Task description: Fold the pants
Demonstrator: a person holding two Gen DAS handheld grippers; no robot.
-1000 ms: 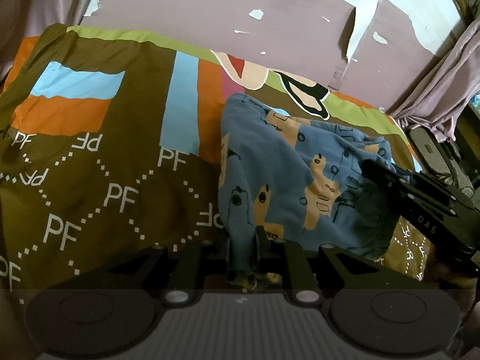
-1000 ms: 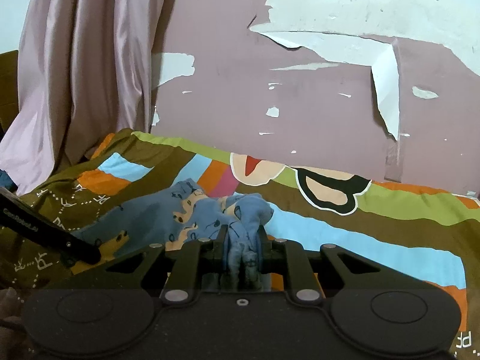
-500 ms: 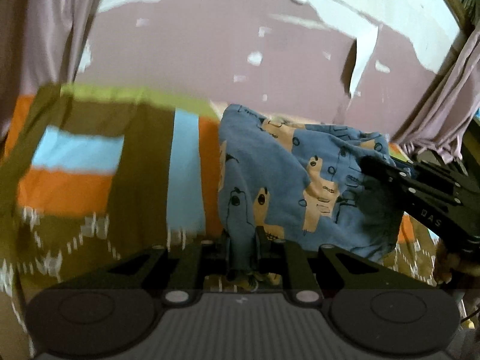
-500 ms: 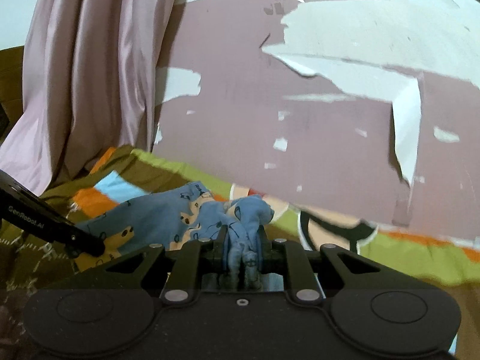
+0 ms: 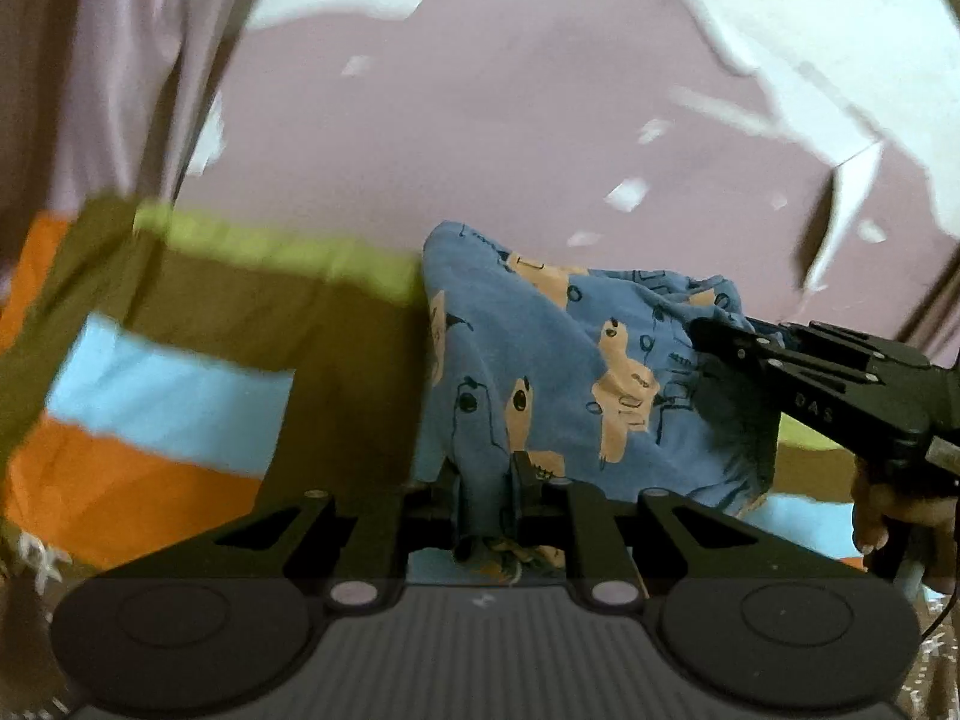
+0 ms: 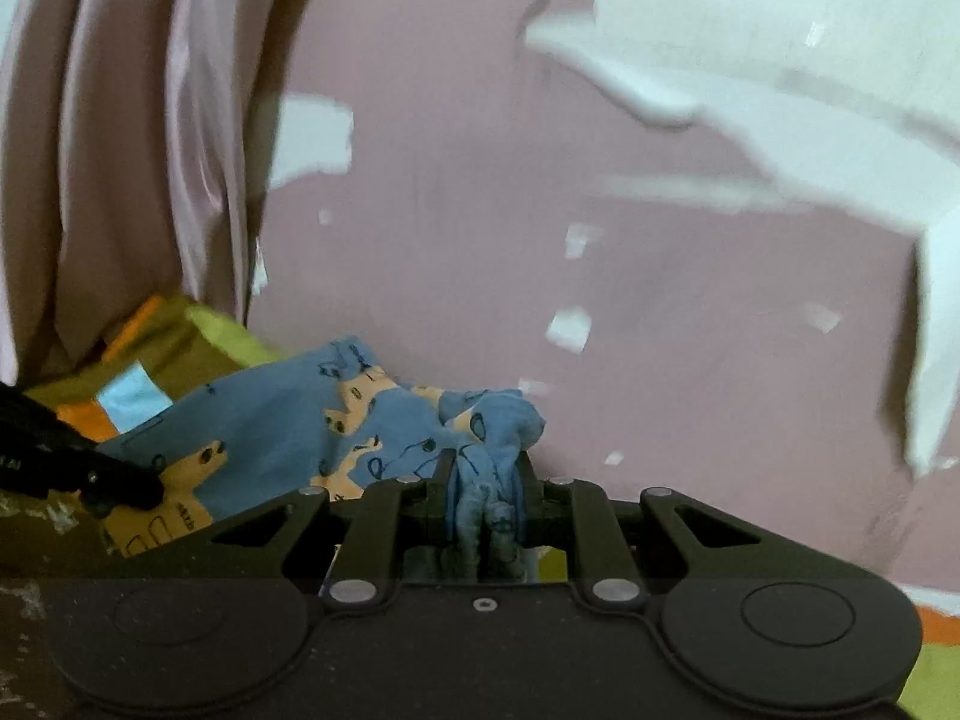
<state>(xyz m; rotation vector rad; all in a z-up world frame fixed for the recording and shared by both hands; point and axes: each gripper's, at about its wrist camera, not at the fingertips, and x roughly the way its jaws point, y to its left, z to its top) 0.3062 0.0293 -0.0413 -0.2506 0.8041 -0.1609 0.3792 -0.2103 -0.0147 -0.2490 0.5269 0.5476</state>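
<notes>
Left wrist: right tongs (image 5: 714, 330) read "DAS".

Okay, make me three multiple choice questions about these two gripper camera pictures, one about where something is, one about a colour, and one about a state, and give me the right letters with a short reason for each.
1. Where is the curtain in the right wrist view?
A. at the left edge
B. at the right edge
C. across the bottom

2. What is the main colour of the pants?
A. red
B. blue with tan animal prints
C. plain white

3. What is the left gripper doing?
A. standing wide open and empty
B. clamped on the pants
C. holding a bottle

Answers:
1 A, the pale pink folds hang at the left.
2 B, the cloth is blue with tan figures.
3 B, blue cloth is pinched between its closed fingers.
</notes>
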